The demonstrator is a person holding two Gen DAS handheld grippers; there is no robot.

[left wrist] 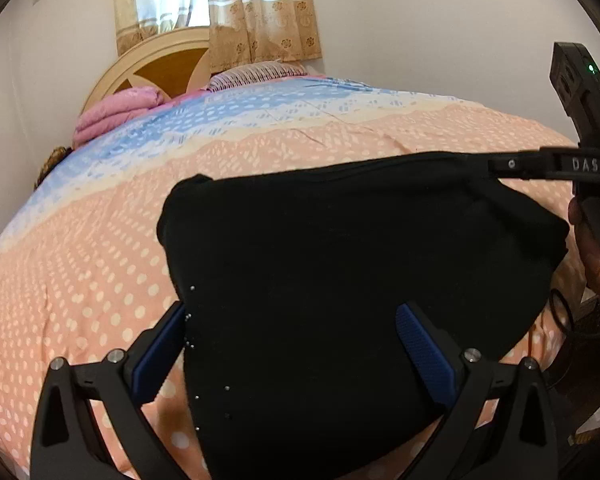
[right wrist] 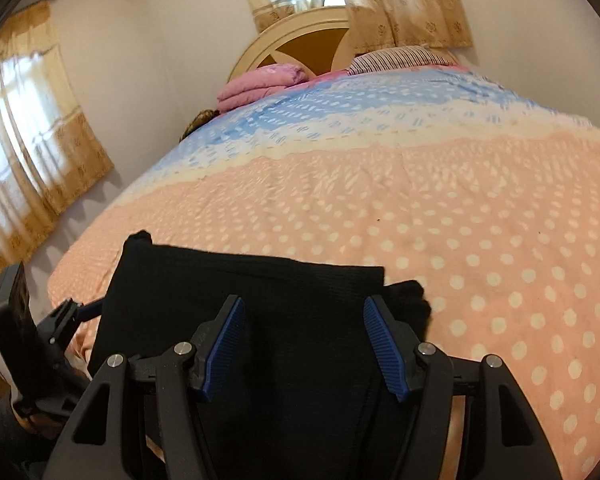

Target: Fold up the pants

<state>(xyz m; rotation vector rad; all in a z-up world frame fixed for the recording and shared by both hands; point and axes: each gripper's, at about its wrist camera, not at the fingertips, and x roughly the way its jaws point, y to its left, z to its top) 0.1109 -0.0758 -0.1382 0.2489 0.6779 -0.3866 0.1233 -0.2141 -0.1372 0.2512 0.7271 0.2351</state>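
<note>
Black pants (left wrist: pixel 340 260) lie folded into a wide pad on the pink dotted bedcover (left wrist: pixel 80 280), near its front edge. My left gripper (left wrist: pixel 292 312) hovers open over their near part, one blue pad at the left hem, the other above the cloth. In the left wrist view my right gripper (left wrist: pixel 500 165) comes in edge-on from the right at the pants' far corner, a hand (left wrist: pixel 592 248) behind it. In the right wrist view my right gripper (right wrist: pixel 304 304) stands open above the pants (right wrist: pixel 300 288), nothing pinched between its pads. My left gripper (right wrist: pixel 86 307) shows at the left edge.
The bedcover (right wrist: pixel 480 260) stretches far back and right, with a blue band near the headboard (right wrist: pixel 312 36). A folded pink blanket (right wrist: pixel 260 84) and a striped pillow (right wrist: pixel 400 56) lie at the head. Curtains (right wrist: pixel 32 140) hang on the left wall. The bed's edge falls off at the left.
</note>
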